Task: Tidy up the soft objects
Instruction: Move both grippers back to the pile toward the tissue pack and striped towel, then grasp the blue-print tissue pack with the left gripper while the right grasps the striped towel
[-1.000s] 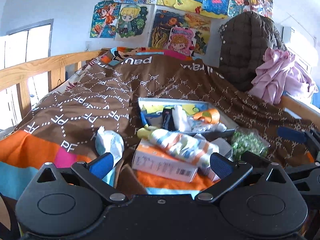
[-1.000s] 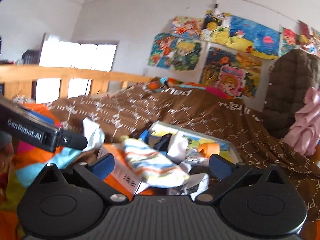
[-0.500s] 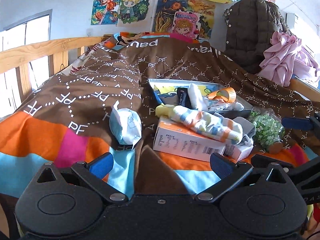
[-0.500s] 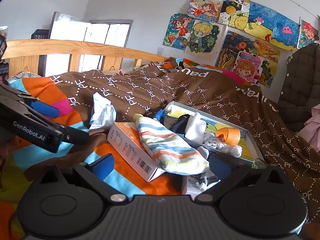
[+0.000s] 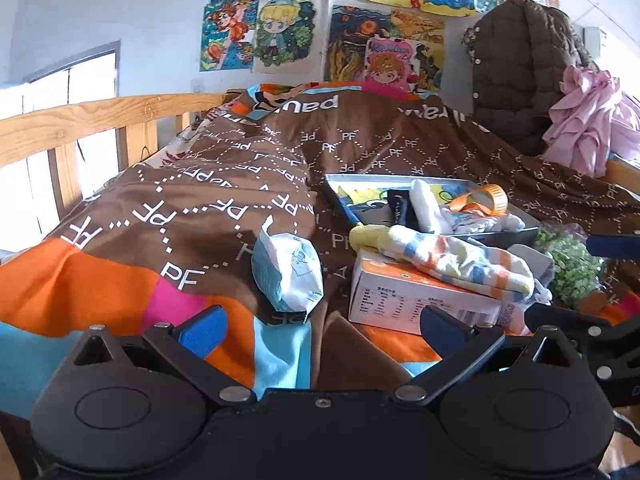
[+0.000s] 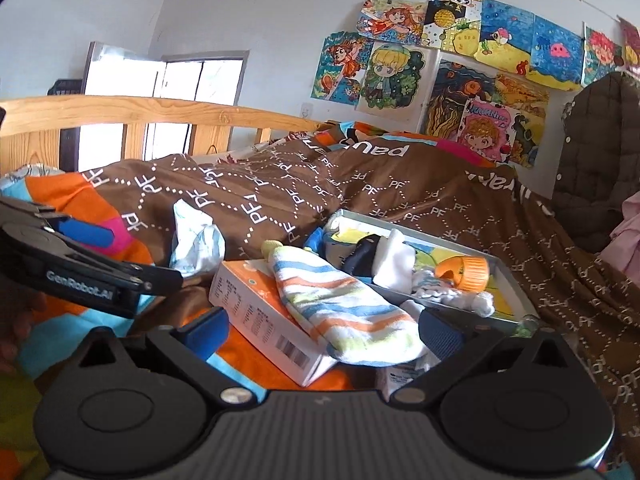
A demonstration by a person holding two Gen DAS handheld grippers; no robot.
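Observation:
A striped sock (image 5: 452,258) (image 6: 340,312) lies draped over an orange-and-white carton (image 5: 404,298) (image 6: 260,312) on the bed. Behind it a grey tray (image 5: 496,236) (image 6: 508,280) holds dark and white socks and an orange cap (image 6: 464,270). A crumpled white-and-blue packet (image 5: 288,272) (image 6: 196,240) lies to the left. My left gripper (image 5: 320,326) is open, with the packet just beyond its fingers. My right gripper (image 6: 320,330) is open, low in front of the sock and carton. Neither holds anything.
A brown patterned quilt (image 5: 240,184) with orange, pink and blue bands covers the bed. A wooden rail (image 5: 80,128) runs along the left. A bag of green bits (image 5: 572,264) lies right of the carton. A brown jacket (image 5: 520,72) and pink cloth (image 5: 588,120) hang at the right.
Both grippers have pulled back and tilted downward a little, so the pile sits farther off. Both stay open, and nothing on the bed has moved.

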